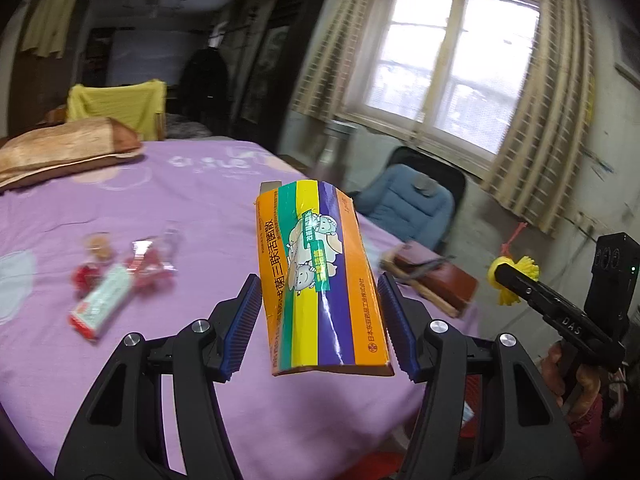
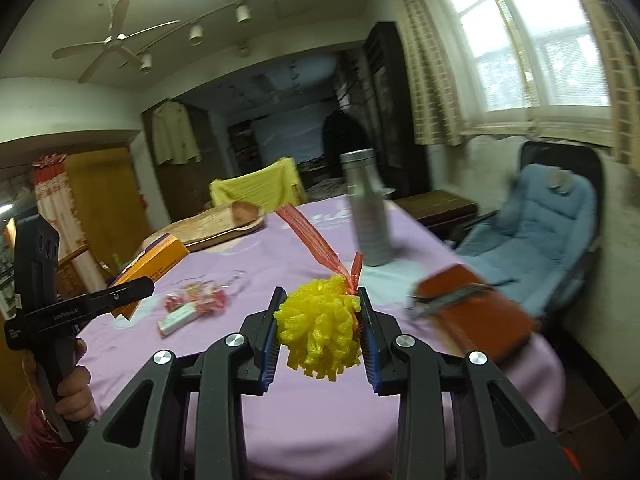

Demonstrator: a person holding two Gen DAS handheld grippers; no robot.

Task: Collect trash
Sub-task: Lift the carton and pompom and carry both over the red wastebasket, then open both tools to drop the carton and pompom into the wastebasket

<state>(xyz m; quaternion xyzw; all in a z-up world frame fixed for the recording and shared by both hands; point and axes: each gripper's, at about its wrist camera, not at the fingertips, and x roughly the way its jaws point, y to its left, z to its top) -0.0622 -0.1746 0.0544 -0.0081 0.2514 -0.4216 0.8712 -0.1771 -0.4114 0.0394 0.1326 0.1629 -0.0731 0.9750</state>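
Observation:
In the left wrist view my left gripper (image 1: 319, 284) is shut on an orange medicine box (image 1: 320, 280) with green, yellow and purple stripes, held up above the purple table (image 1: 200, 208). In the right wrist view my right gripper (image 2: 321, 294) is shut on a yellow foam net (image 2: 320, 332) that has a red plastic strip (image 2: 312, 240) tied to it. More litter lies on the cloth: a small white and red box (image 1: 102, 304) and red wrappers (image 1: 148, 264). Each gripper shows at the edge of the other's view, the left gripper (image 2: 132, 288) and the right gripper (image 1: 520, 284).
A silver bottle (image 2: 366, 216) stands at the table's far right. A brown case (image 2: 476, 312) with a dark clip on top lies near the right edge. A pillow (image 1: 60, 152) rests at the far left. A blue padded chair (image 2: 540, 232) stands beside the table under the window.

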